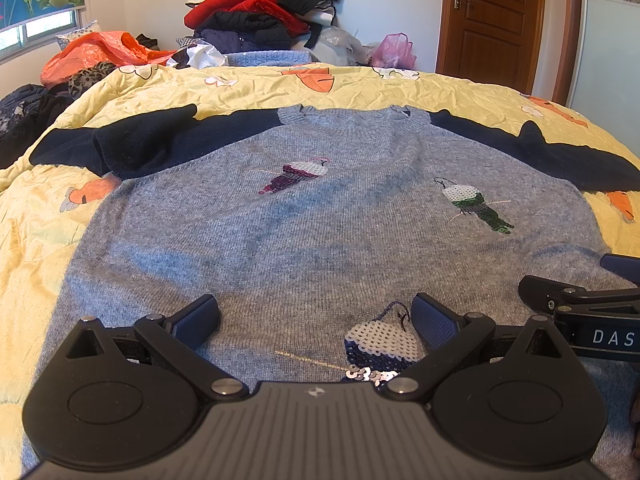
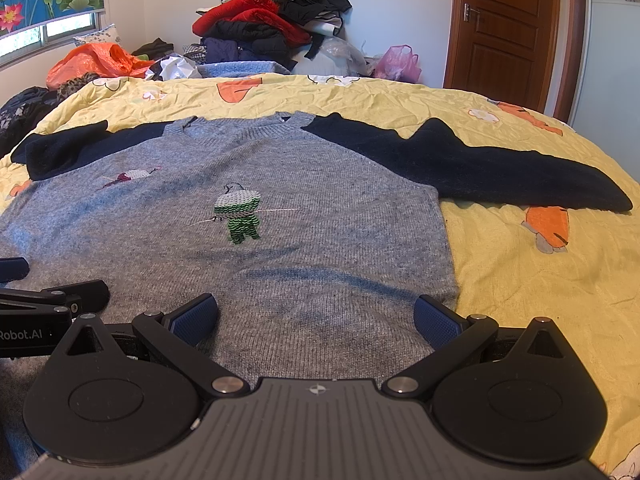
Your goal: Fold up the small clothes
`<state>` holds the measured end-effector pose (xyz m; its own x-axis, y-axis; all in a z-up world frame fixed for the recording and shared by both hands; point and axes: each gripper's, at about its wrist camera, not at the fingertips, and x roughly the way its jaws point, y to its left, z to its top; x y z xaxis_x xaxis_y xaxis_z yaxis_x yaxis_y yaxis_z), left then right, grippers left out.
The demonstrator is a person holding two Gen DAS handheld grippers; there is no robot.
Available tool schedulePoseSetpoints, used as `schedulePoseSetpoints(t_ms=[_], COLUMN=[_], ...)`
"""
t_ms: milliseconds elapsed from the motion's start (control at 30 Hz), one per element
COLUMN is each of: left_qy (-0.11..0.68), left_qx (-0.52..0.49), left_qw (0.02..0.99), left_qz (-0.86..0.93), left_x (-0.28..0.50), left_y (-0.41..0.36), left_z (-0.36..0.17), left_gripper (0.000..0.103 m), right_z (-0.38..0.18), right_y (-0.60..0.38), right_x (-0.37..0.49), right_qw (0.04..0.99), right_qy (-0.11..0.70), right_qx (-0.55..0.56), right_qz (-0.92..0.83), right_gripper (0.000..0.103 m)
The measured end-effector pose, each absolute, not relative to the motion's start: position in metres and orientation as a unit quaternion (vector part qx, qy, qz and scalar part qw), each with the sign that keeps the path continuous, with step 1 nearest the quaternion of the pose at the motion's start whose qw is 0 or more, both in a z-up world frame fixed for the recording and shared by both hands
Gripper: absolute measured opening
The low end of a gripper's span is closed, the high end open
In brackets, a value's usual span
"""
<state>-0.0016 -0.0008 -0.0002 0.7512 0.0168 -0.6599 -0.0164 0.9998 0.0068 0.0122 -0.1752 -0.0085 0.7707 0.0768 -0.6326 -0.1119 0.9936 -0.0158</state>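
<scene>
A sweater (image 1: 320, 220) lies flat on a bed quilt (image 2: 520, 280), sleeves spread to either side, with two grippers (image 1: 316, 316) (image 2: 316, 316) side by side over its near hem and a clothes pile (image 2: 272, 24) behind.

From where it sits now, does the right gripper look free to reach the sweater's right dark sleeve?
Probably yes. The right gripper hangs open above the sweater's hem, and the dark sleeve lies flat on the yellow quilt with nothing lying between them.
</scene>
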Motion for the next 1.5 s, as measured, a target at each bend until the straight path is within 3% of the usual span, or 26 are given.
schedulePoseSetpoints(t_ms=[167, 367, 533, 600, 700, 967, 1033, 1067, 1100, 1300, 1500], left_qy=[0.353, 0.353, 0.353, 0.353, 0.352, 0.352, 0.352, 0.352, 0.352, 0.352, 0.352], left_qx=[0.000, 0.000, 0.000, 0.000, 0.000, 0.000, 0.000, 0.000, 0.000, -0.001, -0.003], left_qw=[0.936, 0.936, 0.936, 0.936, 0.936, 0.936, 0.936, 0.936, 0.936, 0.936, 0.936], left_qz=[0.008, 0.008, 0.008, 0.008, 0.008, 0.008, 0.008, 0.008, 0.008, 0.008, 0.008], left_x=[-0.003, -0.003, -0.003, -0.003, -0.003, -0.003, -0.003, -0.003, -0.003, -0.003, -0.001], left_y=[-0.001, -0.002, -0.002, -0.002, -0.002, -0.002, -0.002, -0.002, -0.002, -0.002, -0.002], left_z=[0.000, 0.000, 0.000, 0.000, 0.000, 0.000, 0.000, 0.000, 0.000, 0.000, 0.001], left_gripper=[0.103, 0.103, 0.103, 0.103, 0.103, 0.103, 0.103, 0.103, 0.103, 0.103, 0.103], right_z=[0.004, 0.056, 0.060, 0.050, 0.035, -0.007, -0.009, -0.012, -0.015, 0.027, 0.094], right_y=[-0.190, -0.281, -0.423, -0.468, -0.507, -0.527, -0.524, -0.523, -0.525, -0.507, -0.350], right_x=[0.013, 0.040, 0.089, 0.105, 0.123, 0.153, 0.161, 0.166, 0.170, 0.142, 0.126], right_qw=[0.942, 0.968, 0.940, 0.915, 0.890, 0.871, 0.879, 0.880, 0.878, 0.908, 0.966], right_qy=[0.328, 0.247, 0.238, 0.251, 0.253, 0.242, 0.241, 0.250, 0.261, 0.201, 0.168], right_qx=[-0.006, 0.033, 0.235, 0.301, 0.356, 0.396, 0.376, 0.363, 0.358, 0.328, 0.193], right_qz=[0.063, 0.013, -0.073, -0.094, -0.128, -0.161, -0.167, -0.174, -0.182, -0.165, 0.023], right_gripper=[0.103, 0.103, 0.101, 0.089, 0.079, 0.071, 0.048, 0.016, 0.010, 0.011, 0.011])
